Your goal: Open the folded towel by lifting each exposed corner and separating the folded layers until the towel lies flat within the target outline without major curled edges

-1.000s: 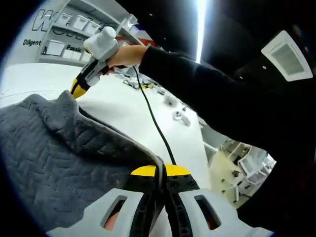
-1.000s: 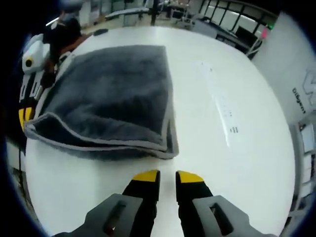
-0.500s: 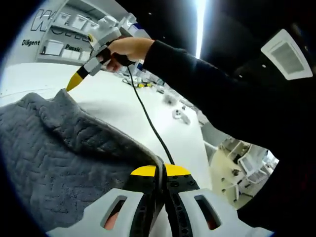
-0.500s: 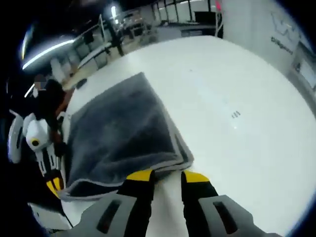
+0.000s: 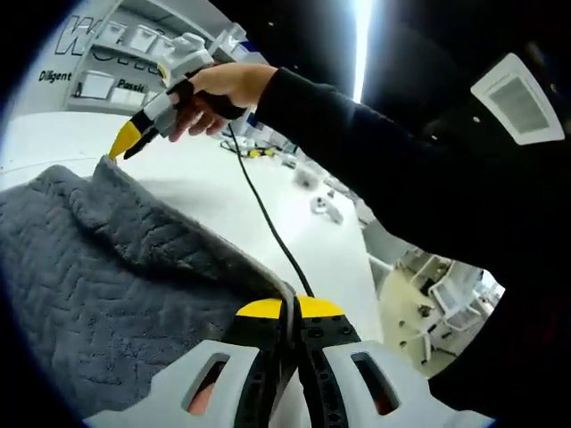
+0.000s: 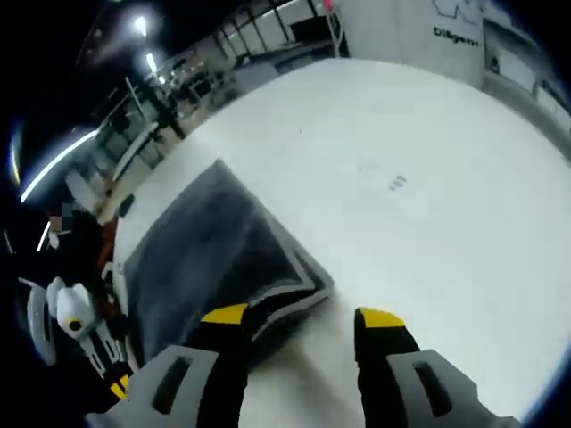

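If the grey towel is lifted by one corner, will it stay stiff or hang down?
The grey towel looks thick and plush, and its pinched edge already bends at the left tongs, so it will probably droop. Its folded layers may part. The white table looks smooth, so it may slide.

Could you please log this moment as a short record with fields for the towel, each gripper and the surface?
towel: grey towel, still folded, layers showing at its near corner
left gripper: left gripper, jaws shut on the towel's edge
right gripper: right gripper, jaws open, astride the towel's corner, not yet gripping
surface: white table
cable: black cable trailing across the table from the right gripper
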The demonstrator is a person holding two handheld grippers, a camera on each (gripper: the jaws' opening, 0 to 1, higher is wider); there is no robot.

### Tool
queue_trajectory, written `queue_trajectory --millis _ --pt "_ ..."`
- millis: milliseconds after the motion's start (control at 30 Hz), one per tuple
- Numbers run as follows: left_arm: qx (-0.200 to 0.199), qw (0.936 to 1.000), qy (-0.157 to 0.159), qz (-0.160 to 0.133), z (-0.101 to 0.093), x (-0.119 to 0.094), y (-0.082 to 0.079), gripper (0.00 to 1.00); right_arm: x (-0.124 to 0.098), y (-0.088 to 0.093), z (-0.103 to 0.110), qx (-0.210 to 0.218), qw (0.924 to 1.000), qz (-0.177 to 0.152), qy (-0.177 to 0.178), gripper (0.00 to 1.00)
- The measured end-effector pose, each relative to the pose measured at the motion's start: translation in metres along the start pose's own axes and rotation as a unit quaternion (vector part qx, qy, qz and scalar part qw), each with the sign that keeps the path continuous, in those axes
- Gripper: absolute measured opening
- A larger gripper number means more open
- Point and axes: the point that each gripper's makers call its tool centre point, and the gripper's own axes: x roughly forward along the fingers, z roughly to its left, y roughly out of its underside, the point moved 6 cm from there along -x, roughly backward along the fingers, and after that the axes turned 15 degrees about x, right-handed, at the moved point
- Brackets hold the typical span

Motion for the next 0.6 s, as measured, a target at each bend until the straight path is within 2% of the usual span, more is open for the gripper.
queue_trajectory --millis 100,133,200,233,267,333,367,433,533,600 --pt "0.000 1.0000 0.000 0.000 0.000 0.000 0.000 0.03 0.000 -0.002 0.002 0.004 0.9999 -0.006 -0.010 0.53" --pt "0.000 1.0000 0.000 0.000 0.000 0.001 0.001 0.03 0.000 -0.007 -0.001 0.006 0.9999 -0.007 -0.014 0.52" --pt "0.000 1.0000 0.001 0.000 -0.001 0.001 0.001 0.03 0.004 -0.009 -0.006 -0.007 1.0000 -0.002 0.004 0.49" --pt "0.001 1.0000 0.001 -0.001 -0.001 0.001 0.001 0.03 0.006 -0.009 -0.011 -0.004 0.9998 0.005 0.017 0.43" --pt "0.001 1.0000 0.001 -0.001 -0.001 0.002 0.001 0.03 0.009 -0.008 -0.011 -0.004 0.9997 0.008 0.021 0.32" --pt "0.002 1.0000 0.000 -0.001 -0.001 0.002 0.001 0.03 0.013 -0.006 -0.012 0.000 0.9998 0.016 0.010 0.17" --pt "0.002 1.0000 0.001 -0.001 -0.001 0.001 0.001 0.03 0.016 -0.005 -0.013 0.015 0.9996 0.021 0.009 0.16" --pt "0.003 1.0000 0.001 -0.001 -0.002 0.002 0.001 0.03 0.020 -0.004 -0.015 0.016 0.9996 0.022 0.013 0.14" --pt "0.003 1.0000 0.001 -0.002 -0.002 0.002 0.001 0.03 0.024 -0.002 -0.013 0.016 0.9993 0.023 0.026 0.05" --pt "0.002 1.0000 0.000 -0.002 -0.001 0.002 0.001 0.03 0.022 -0.004 -0.014 0.013 0.9993 0.017 0.031 0.04"
